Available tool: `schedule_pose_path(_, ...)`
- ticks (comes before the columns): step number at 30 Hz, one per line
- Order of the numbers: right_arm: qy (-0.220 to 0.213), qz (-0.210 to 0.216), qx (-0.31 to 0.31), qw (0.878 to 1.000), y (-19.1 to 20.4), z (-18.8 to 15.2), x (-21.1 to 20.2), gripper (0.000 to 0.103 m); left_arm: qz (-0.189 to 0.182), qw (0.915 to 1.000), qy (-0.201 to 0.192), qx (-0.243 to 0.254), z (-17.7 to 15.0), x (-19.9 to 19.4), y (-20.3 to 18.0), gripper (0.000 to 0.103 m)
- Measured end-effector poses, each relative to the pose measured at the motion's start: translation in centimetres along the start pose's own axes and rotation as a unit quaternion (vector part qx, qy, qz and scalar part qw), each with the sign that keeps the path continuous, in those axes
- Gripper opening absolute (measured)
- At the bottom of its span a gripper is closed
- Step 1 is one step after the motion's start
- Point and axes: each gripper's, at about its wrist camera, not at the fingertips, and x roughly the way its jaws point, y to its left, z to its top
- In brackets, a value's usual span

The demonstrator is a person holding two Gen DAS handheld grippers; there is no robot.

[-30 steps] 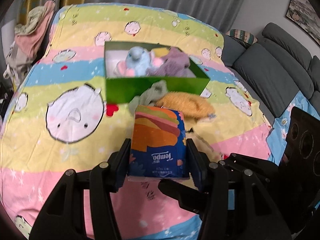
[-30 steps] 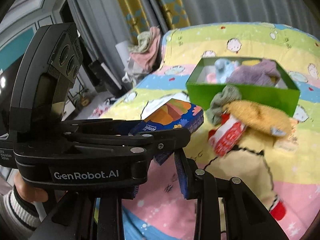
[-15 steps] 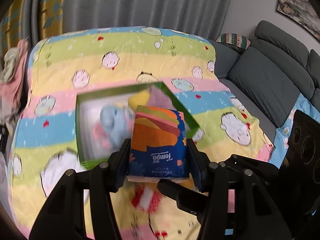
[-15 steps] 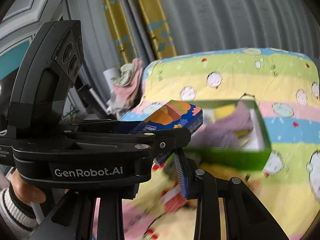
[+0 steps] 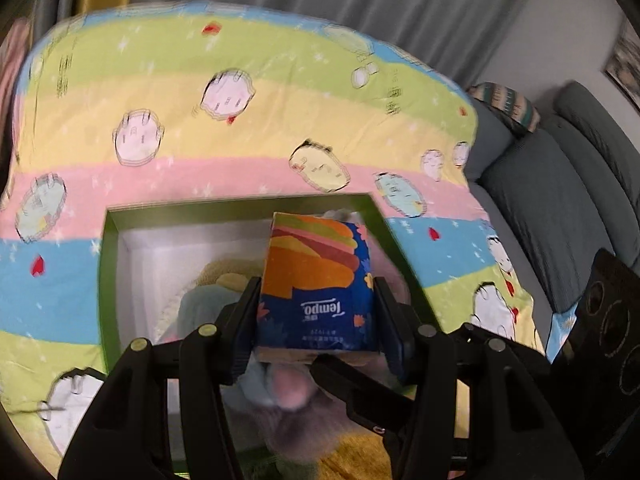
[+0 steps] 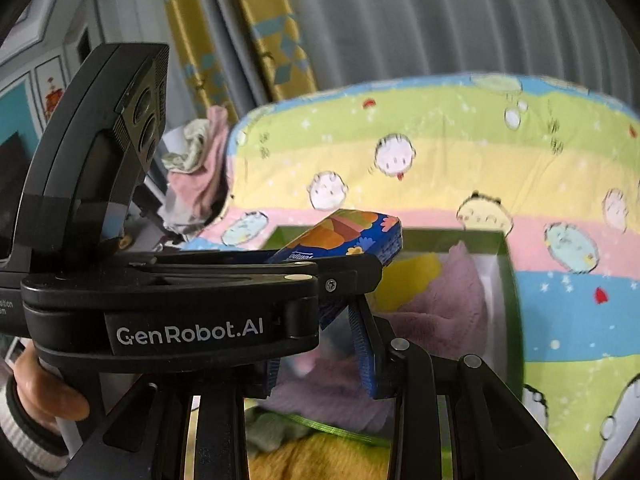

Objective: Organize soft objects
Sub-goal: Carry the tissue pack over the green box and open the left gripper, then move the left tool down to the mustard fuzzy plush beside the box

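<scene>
Over the green cardboard box (image 5: 244,205) w/ white inside, the left tool (image 5: 316,316) is clenched on a blue-and-orange "tempo" tissue pack (image 5: 316,280), pads pressing both its sides, pack upright btwn them. Box sits on a pastel striped bedsheet (image 5: 240,92) w/ cartoon faces, on a bed. Inside the box, under the pack: a lilac fluffy cloth (image 6: 448,292), a yellow soft piece (image 6: 408,276), a pale blue plush (image 5: 200,304) w/ pink bits; much of it blurred. Orange-yellow fuzzy item (image 6: 320,456) and a grey-green cloth (image 6: 272,428) lie just outside the box's near wall.

Right tool (image 6: 320,356): blue pads partly apart, nothing btwn them, so released; it sits just beside the left tool, whose black body crosses its view. Fingers of a hand (image 6: 44,392) w/ a striped cuff grip that body's handle. Grey sofa (image 5: 560,200) to the right of the bed, grey curtain (image 6: 440,16) behind, a heap of pink and pale clothes (image 6: 196,172) off the bed's left edge.
</scene>
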Motion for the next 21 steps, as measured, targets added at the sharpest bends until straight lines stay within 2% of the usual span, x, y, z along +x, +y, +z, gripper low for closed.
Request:
schedule_pose_path(5, 0.052, -0.001, 0.024, 0.998, -1.3, 0.0, 3.7, 0.034, 0.010, 0.9985, 0.027, -0.047, -0.1, 3.2, 2.4, 0.052)
schedule_pose_path(9, 0.064, -0.010, 0.035, 0.997, -1.7, 0.1, 4.7, 0.034, 0.023, 0.9989, 0.021, -0.035, -0.2, 3.4, 2.3, 0.055)
schedule_pose_path(11, 0.070, -0.014, 0.038, 0.997, -1.9, 0.1, 4.8, 0.034, 0.024, 0.9989, 0.021, -0.034, -0.2, 3.3, 2.1, 0.063)
schedule_pose_path(12, 0.076, -0.018, 0.039, 0.996, -2.1, 0.0, 4.8, 0.034, 0.027, 0.9989, 0.021, -0.032, -0.2, 3.3, 2.1, 0.073)
schedule_pose_path(13, 0.080, -0.024, 0.041, 0.996, -2.2, -0.1, 4.7, 0.037, 0.033, 0.9988, 0.020, -0.031, -0.2, 3.1, 2.0, 0.084)
schedule_pose_path(14, 0.082, -0.027, 0.044, 0.995, -2.3, -0.1, 4.5, 0.041, 0.038, 0.9986, 0.018, -0.031, -0.2, 2.7, 1.9, 0.088)
schedule_pose_path(16, 0.079, -0.031, 0.051, 0.995, -2.6, -0.2, 3.4, 0.046, 0.046, 0.9985, 0.012, -0.028, -0.1, 1.9, 1.7, 0.089)
schedule_pose_path(19, 0.062, -0.042, 0.057, 0.996, -2.8, -0.6, 1.3, 0.064, 0.063, 0.9979, 0.003, -0.015, -0.5, 0.2, 1.3, 0.090)
schedule_pose_path(21, 0.053, -0.044, 0.062, 0.996, -2.9, -1.1, -0.2, 0.065, 0.071, 0.9974, -0.001, -0.011, -1.2, -1.0, 1.2, 0.090)
